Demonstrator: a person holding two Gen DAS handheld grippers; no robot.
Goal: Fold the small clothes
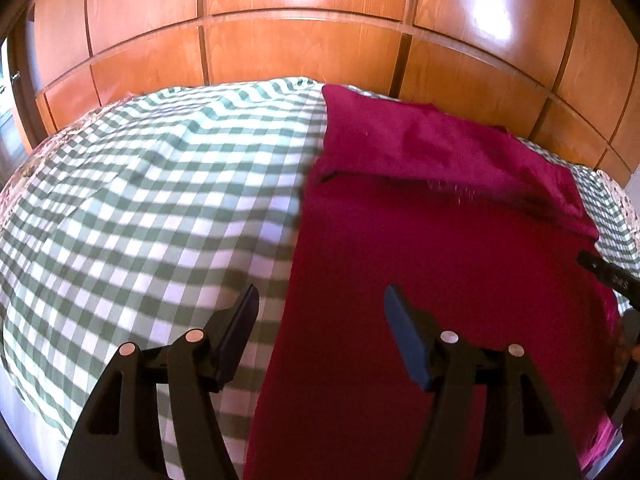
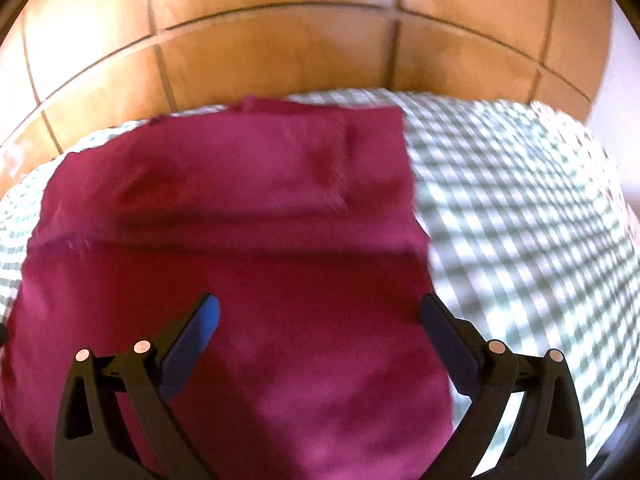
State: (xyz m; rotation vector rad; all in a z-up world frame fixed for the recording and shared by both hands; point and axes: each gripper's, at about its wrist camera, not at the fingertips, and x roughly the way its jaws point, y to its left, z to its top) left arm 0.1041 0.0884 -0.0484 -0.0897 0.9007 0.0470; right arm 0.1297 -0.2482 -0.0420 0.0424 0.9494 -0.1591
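Both grippers hover with jaws spread wide, gripping nothing: left gripper (image 1: 320, 312) over the magenta folded cloth's (image 1: 420, 260) 9 o'clock edge, right gripper (image 2: 320, 316) above its 3 o'clock edge. Cloth lies on green-white checked bedspread (image 1: 140, 208); glossy wooden panelled wardrobe (image 1: 300, 40) at 12 o'clock.

One magenta garment (image 1: 440, 280); one green-checked cloth (image 1: 160, 200); two claws, left claw (image 1: 320, 300), right claw (image 2: 320, 312).

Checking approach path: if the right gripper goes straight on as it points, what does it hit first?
Probably the magenta cloth: the open right gripper points down onto it, nothing in between. Depth is unclear.
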